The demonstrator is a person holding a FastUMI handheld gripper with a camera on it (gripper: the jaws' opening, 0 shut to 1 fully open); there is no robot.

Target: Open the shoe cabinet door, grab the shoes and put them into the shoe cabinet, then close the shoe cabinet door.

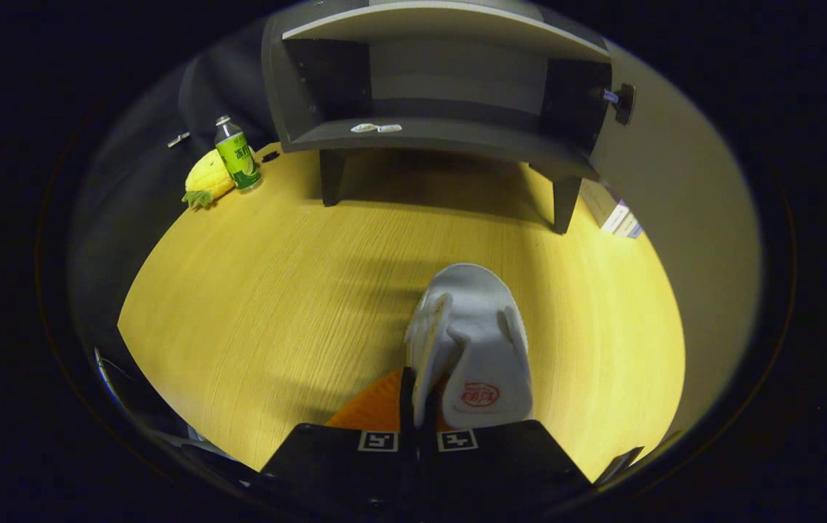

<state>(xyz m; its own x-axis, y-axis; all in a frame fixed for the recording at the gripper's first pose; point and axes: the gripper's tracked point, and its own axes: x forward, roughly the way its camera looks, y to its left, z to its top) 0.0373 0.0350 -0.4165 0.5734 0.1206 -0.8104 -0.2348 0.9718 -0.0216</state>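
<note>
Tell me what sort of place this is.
Likely a staged tabletop booth: a small dark shoe cabinet stands open on a wooden table, beside a bottle and toy pineapple. The claw pinches a white shoe.

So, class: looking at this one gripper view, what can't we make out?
- Shoe: heel end, hidden behind the fingers pinching its side wall.
- Orange thing: mostly covered by shoe and fingers; unidentifiable.
- Cabinet: top cut off; small pieces on its shelf too tiny.
- Boxes behind the cabinet's leg: partly hidden.
</note>
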